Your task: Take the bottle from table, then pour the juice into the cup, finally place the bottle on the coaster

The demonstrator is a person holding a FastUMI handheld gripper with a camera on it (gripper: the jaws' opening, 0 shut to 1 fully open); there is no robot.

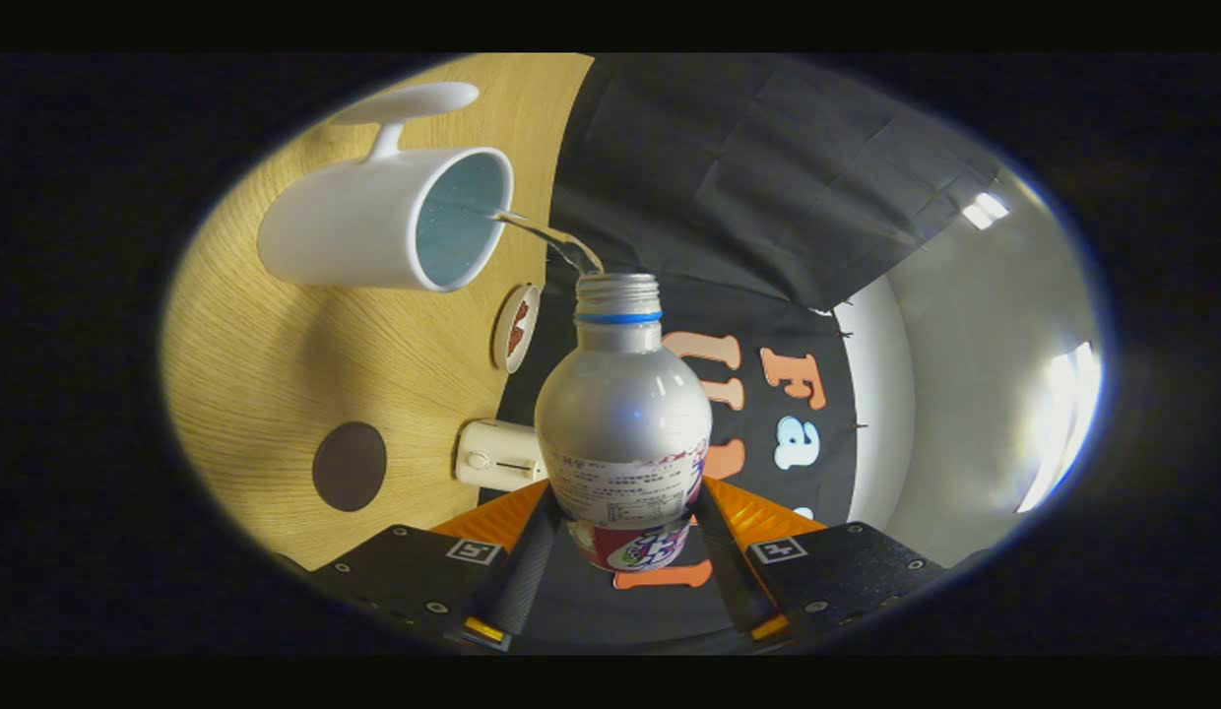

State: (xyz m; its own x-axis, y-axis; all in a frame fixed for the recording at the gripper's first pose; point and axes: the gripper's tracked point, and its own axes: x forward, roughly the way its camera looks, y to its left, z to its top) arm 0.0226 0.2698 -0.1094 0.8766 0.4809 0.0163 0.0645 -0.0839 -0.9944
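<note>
My gripper (625, 537) is shut on a silvery bottle (623, 414), both fingers pressing on its labelled lower body. The bottle has an open threaded neck with a blue ring and is tipped over toward the table. A thin clear stream (546, 234) runs from its mouth into a white mug (384, 219) with a pale blue inside. The mug stands on the wooden table (276, 364), just beyond the bottle's mouth. A round dark coaster (350, 466) lies on the table nearer to my fingers, apart from the mug.
A small round disc with a red pattern (516, 327) lies between the mug and the bottle. A cream box-shaped device (497, 455) sits at the table's edge beside the bottle. The black cloth wall (768, 197) hangs behind.
</note>
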